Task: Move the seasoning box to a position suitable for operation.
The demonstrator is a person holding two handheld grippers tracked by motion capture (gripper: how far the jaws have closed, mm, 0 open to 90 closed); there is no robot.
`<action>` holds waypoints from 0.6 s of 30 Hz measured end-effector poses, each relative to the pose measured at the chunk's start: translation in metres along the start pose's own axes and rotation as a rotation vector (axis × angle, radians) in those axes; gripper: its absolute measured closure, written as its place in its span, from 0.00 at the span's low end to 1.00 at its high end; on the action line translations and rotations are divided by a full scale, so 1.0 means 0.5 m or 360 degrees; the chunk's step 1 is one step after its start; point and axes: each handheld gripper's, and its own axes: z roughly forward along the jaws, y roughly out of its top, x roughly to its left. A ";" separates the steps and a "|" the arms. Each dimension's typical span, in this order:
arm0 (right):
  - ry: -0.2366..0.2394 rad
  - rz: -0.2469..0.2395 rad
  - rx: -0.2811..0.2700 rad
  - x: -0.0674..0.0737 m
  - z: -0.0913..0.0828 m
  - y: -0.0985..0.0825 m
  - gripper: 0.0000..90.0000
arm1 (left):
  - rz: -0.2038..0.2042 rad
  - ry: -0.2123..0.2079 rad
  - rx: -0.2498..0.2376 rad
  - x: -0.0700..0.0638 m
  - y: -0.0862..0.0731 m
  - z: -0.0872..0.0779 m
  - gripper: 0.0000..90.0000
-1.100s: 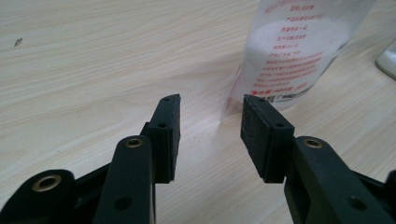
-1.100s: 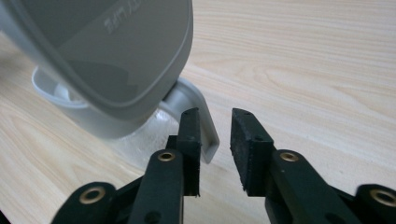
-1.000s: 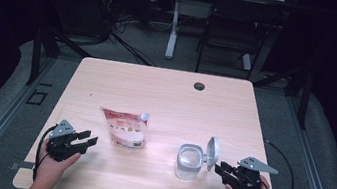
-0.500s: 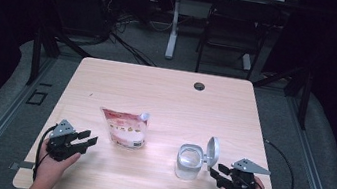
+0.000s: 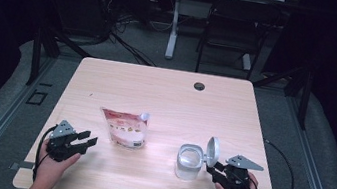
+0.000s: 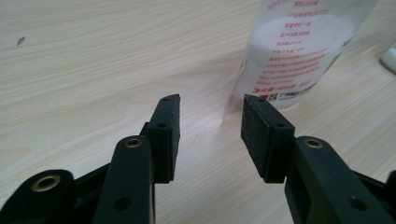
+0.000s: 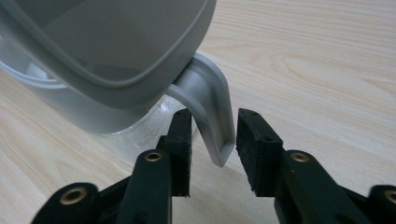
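A white and red pouch stands on the wooden table, just beyond the tips of my left gripper. That gripper rests low on the table, open, with nothing between its jaws. To the right sits a clear container with its grey lid flipped up. My right gripper is at the lid's grey tab. Its jaws have just been closing with the tab between them. A thin gap still shows on each side of the tab.
A dark round hole is in the table near its far edge. Beyond the table stand a black chair and a white desk leg on dark floor. A black cable loops off the table's right edge.
My right gripper has edged left towards the container's lid tab. The left gripper, the pouch and the container have not moved.
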 end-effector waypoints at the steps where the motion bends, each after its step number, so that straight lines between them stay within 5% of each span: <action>1: -0.0002 -0.0008 0.0004 0.001 0.001 0.002 0.78 | 0.0000 0.0000 0.0000 0.000 0.000 0.000 0.64; 18: -0.0040 -0.0029 0.0004 -0.006 0.016 0.019 0.88 | -0.0017 0.0037 -0.0003 0.006 -0.013 -0.020 0.64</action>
